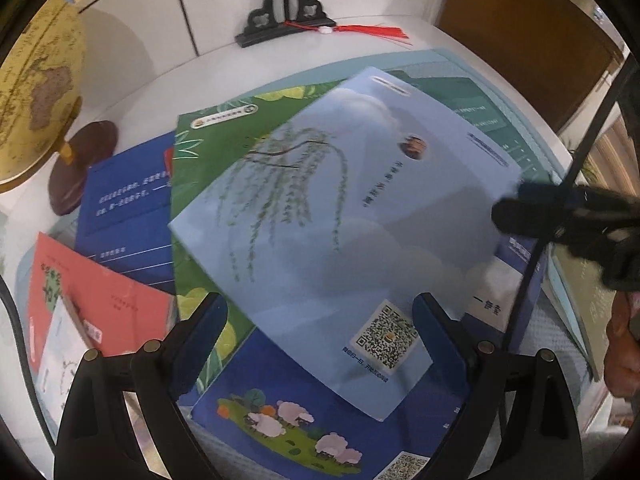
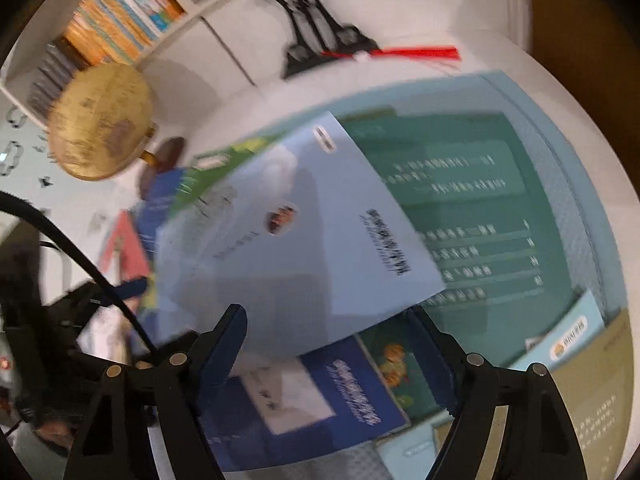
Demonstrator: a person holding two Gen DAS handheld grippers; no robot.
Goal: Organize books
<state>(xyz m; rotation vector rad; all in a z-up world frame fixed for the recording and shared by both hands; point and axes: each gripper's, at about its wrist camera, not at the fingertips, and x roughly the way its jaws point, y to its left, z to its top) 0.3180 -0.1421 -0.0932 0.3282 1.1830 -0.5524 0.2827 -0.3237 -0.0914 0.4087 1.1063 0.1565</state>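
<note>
A light blue book with a willow tree lies tilted on top of a heap of books on a pale blue mat. Under it are a green book, a dark blue book, a red book and a blue book with sheep. My left gripper is open, its fingers either side of the light blue book's near edge. My right gripper is open over the same book, and shows in the left wrist view at the book's right edge. A dark green book lies at right.
A globe on a brown base stands at left. A black stand with a red tassel sits at the back. A shelf of upright books is at the upper left. A brown panel is at the right.
</note>
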